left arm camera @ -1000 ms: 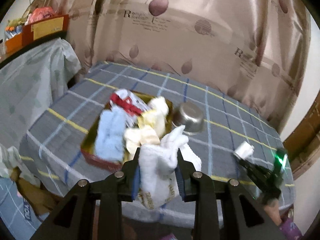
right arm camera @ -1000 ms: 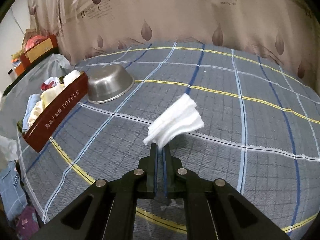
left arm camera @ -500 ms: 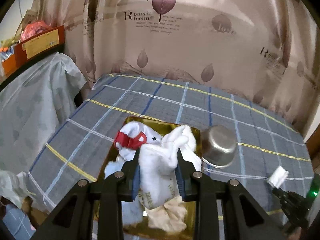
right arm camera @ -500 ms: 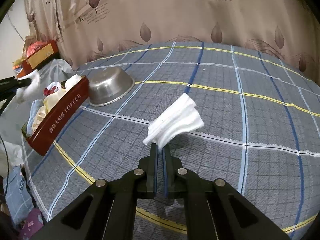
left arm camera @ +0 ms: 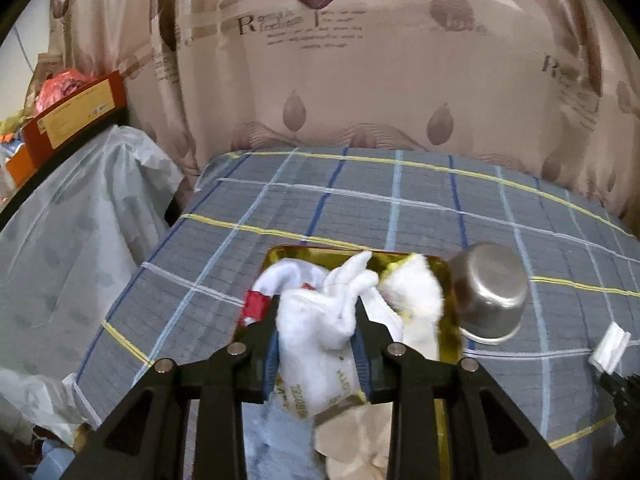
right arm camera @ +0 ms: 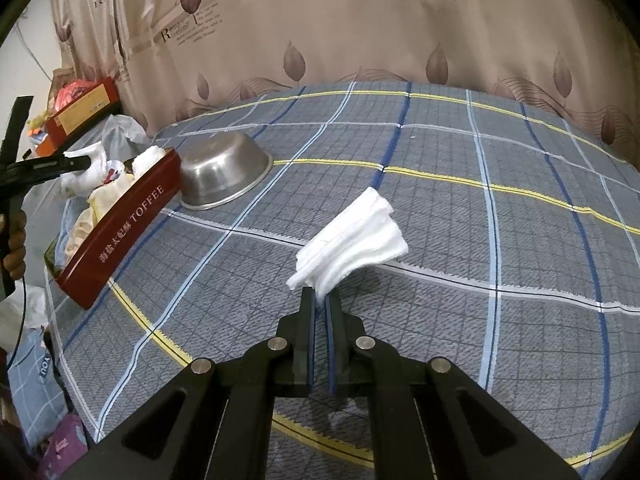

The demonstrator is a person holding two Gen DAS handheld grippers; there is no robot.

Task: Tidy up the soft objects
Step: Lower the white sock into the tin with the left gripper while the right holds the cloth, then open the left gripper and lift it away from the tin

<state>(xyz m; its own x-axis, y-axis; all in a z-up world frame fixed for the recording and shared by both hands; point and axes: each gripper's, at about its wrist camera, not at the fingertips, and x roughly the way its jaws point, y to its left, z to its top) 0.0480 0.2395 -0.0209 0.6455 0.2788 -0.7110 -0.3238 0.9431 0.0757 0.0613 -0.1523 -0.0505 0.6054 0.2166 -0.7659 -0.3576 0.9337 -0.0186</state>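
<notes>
Over tin (left arm camera: 276,254), your left gripper (left arm camera: 318,350) clamps bunched white sock (left arm camera: 316,324), jaws part-closed round its bulk; likely carried there for dropping among other soft things. Tin sits on checked cloth (left arm camera: 360,208), steel bowl (left arm camera: 490,292) upturned, touching its right side. Your right gripper (right arm camera: 320,304) nearly shut, pinching corner of folded white cloth (right arm camera: 352,240), lifted above table, well apart from tin; probably waiting its turn. Sock hangs low: watch it snagging the pile.
</notes>
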